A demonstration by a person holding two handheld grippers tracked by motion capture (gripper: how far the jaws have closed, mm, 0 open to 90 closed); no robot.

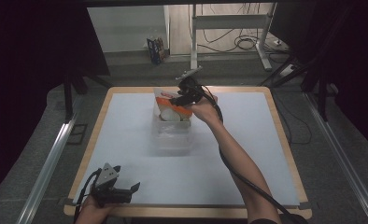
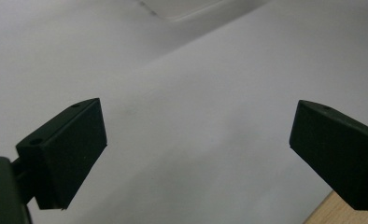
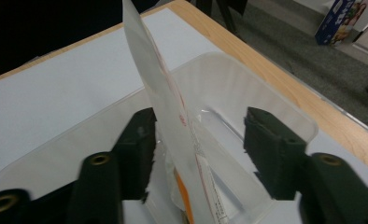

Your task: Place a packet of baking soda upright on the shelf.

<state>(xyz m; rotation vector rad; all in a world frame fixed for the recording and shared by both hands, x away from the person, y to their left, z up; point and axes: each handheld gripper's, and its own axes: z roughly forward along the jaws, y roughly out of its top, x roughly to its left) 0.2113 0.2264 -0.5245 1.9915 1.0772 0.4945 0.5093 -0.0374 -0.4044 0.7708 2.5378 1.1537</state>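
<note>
White-covered table (image 1: 247,154): clear bin (image 1: 173,133) at centre; packet (image 3: 173,121) upright between parted jaws of right gripper (image 3: 198,140), touching 9 o'clock jaw. Left gripper (image 2: 196,149) at 7 o'clock, wide open, empty.

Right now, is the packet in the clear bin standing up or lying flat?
Standing up: the packet rises edge-on from the clear bin, between the right gripper's parted jaws.

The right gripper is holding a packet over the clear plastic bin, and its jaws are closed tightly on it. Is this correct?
Not quite. The right gripper is at the packet over the clear bin, but the right gripper view shows its jaws open, with a gap on one side of the packet.
</note>
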